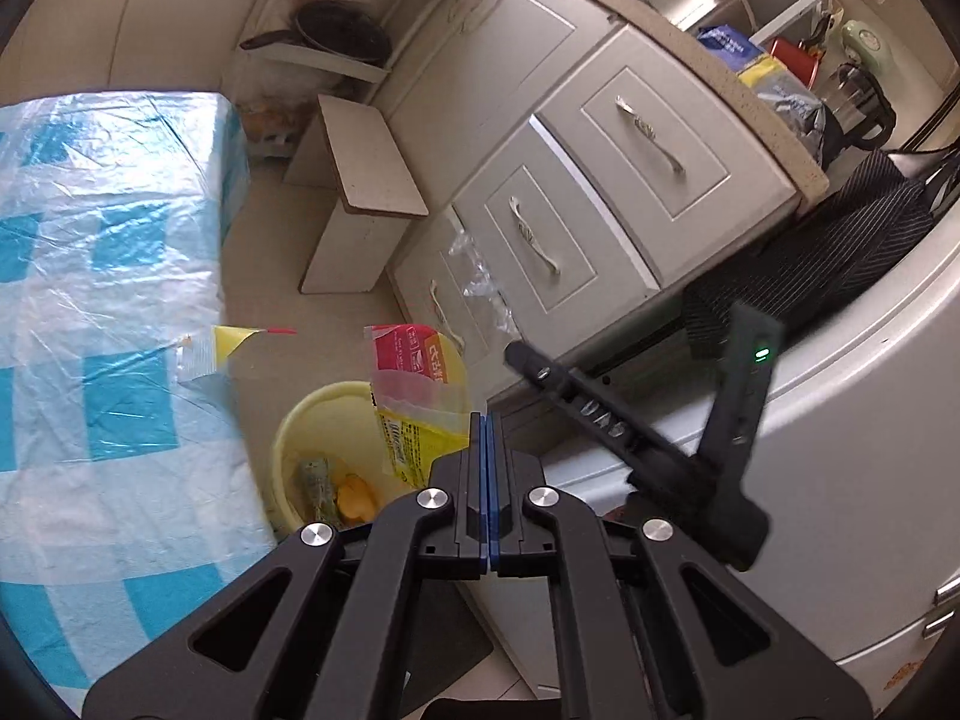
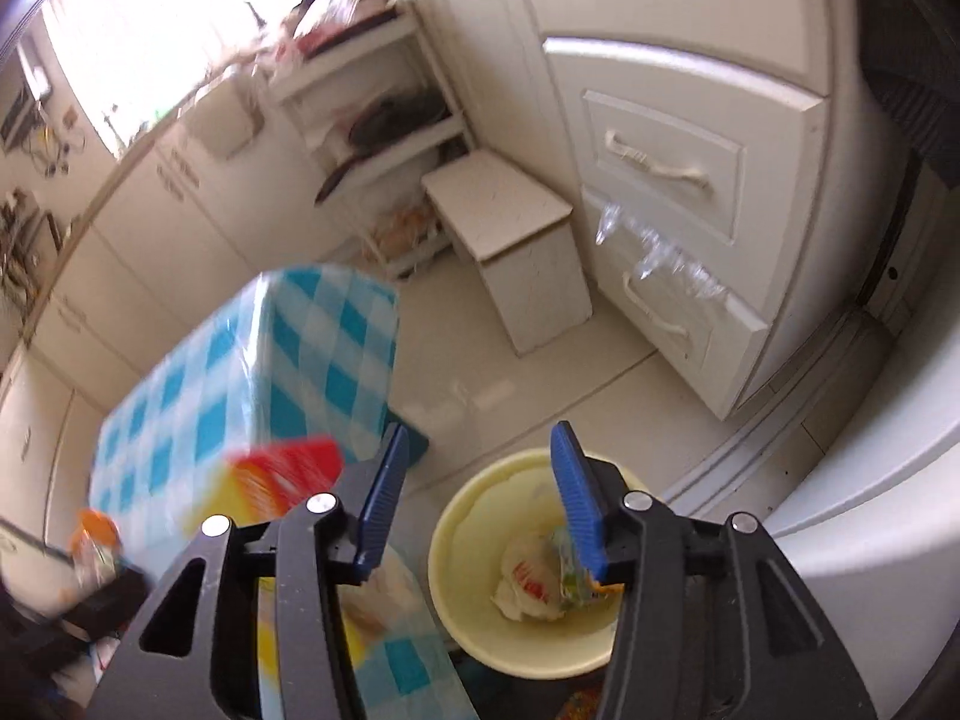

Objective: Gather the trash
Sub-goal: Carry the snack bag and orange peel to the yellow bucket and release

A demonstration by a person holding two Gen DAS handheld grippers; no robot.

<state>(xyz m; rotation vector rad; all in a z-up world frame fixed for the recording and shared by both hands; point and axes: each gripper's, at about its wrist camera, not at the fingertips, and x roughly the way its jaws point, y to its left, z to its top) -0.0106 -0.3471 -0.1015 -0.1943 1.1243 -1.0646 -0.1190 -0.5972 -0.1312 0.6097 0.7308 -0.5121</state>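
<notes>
My left gripper (image 1: 486, 420) is shut on a red and yellow snack wrapper (image 1: 414, 396) and holds it above a pale yellow bin (image 1: 288, 444) on the floor. The bin holds several pieces of trash (image 1: 336, 489). A small yellow and clear wrapper (image 1: 213, 351) lies at the edge of the blue checked table (image 1: 102, 276). My right gripper (image 2: 480, 468) is open and empty above the bin (image 2: 462, 594), which holds crumpled wrappers (image 2: 540, 582). The red and yellow wrapper (image 2: 282, 480) shows blurred at the left of the right wrist view. The other gripper (image 1: 654, 444) shows in the left wrist view.
White drawers (image 1: 600, 192) with clear plastic (image 1: 480, 282) hanging from one stand behind the bin. A white step stool (image 1: 360, 192) stands on the floor near a shelf unit (image 1: 336, 30). A white appliance (image 1: 840, 480) is at the right.
</notes>
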